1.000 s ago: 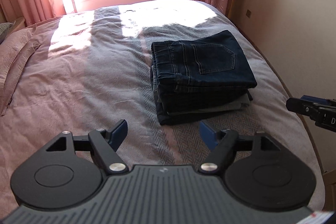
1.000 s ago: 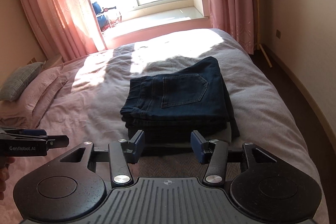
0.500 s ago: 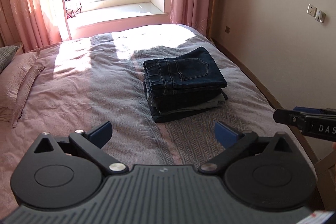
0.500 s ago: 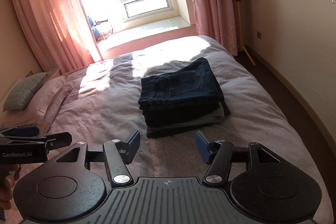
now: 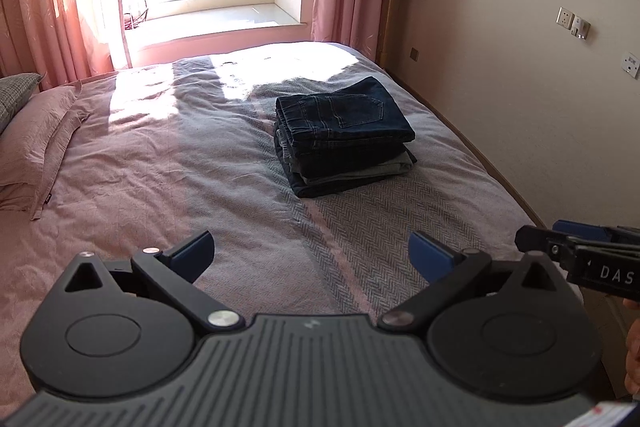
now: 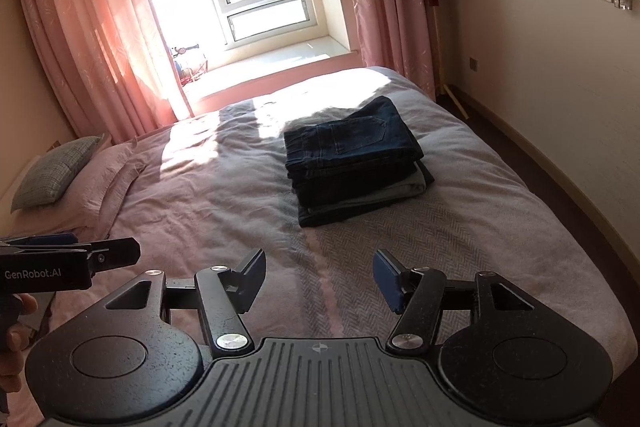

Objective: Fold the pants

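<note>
Dark blue jeans [image 5: 344, 123] lie folded on top of a stack of other folded pants in the right middle of the bed [image 5: 168, 163]; the right wrist view shows the same jeans [image 6: 348, 147] with a grey pair under them. My left gripper [image 5: 312, 255] is open and empty, well short of the stack, above the bed's near end. My right gripper [image 6: 318, 273] is also open and empty, likewise pulled back from the stack. Each gripper shows at the edge of the other's view.
Pink pillows [image 5: 32, 139] and a grey checked cushion [image 6: 56, 167] lie at the bed's left. Beyond the bed are a window sill [image 5: 216, 23] and pink curtains [image 6: 80, 39]. A wall [image 5: 520, 67] runs close along the right side, with dark floor [image 6: 560, 163] beside it.
Both grippers have drawn back and risen from the folded stack, so it looks smaller and farther. Both grippers' jaws have opened wider, the left most of all.
</note>
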Demonstrator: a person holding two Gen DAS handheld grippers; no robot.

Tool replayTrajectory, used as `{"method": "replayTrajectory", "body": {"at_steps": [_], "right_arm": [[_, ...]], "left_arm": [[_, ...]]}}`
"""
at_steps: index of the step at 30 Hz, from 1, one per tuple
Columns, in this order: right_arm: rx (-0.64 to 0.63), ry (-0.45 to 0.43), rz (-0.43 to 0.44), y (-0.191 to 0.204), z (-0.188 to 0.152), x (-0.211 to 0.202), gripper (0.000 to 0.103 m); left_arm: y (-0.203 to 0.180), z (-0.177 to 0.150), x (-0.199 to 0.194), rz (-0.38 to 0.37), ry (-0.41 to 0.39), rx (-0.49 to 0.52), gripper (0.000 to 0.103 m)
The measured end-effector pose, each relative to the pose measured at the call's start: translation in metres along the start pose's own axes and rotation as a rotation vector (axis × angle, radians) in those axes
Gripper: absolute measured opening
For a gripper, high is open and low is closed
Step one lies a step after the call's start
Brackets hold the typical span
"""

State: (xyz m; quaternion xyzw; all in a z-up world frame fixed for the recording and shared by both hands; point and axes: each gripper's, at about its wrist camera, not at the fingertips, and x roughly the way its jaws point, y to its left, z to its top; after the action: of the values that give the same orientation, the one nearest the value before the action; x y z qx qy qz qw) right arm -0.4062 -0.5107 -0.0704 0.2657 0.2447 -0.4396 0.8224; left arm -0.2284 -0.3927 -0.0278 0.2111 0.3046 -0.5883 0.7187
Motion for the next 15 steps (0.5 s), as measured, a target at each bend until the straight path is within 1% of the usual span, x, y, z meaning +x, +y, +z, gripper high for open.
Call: {"method": "replayTrajectory", "body": {"at_steps": [5, 8, 12, 15], "right_arm": [[-0.003, 0.004, -0.019, 0.025, -0.028, -0.024, 0.057], [-0.007, 0.002, -0.025, 0.039, -0.041, -0.035, 0.057], [0.001, 0.006, -0.026, 0.05, -0.053, -0.05, 0.057], [-0.006, -0.007, -0.031, 0.056, -0.054, -0.061, 0.057]], "left_arm": [[0.014, -0.024, -0.028, -0.032, 0.006, 0.007, 0.102], [0.02, -0.036, -0.041, -0.039, 0.011, 0.016, 0.101], [0.024, -0.045, -0.054, -0.065, 0.022, 0.032, 0.101], [0.023, -0.049, -0.063, -0.073, 0.013, 0.041, 0.101]]}}
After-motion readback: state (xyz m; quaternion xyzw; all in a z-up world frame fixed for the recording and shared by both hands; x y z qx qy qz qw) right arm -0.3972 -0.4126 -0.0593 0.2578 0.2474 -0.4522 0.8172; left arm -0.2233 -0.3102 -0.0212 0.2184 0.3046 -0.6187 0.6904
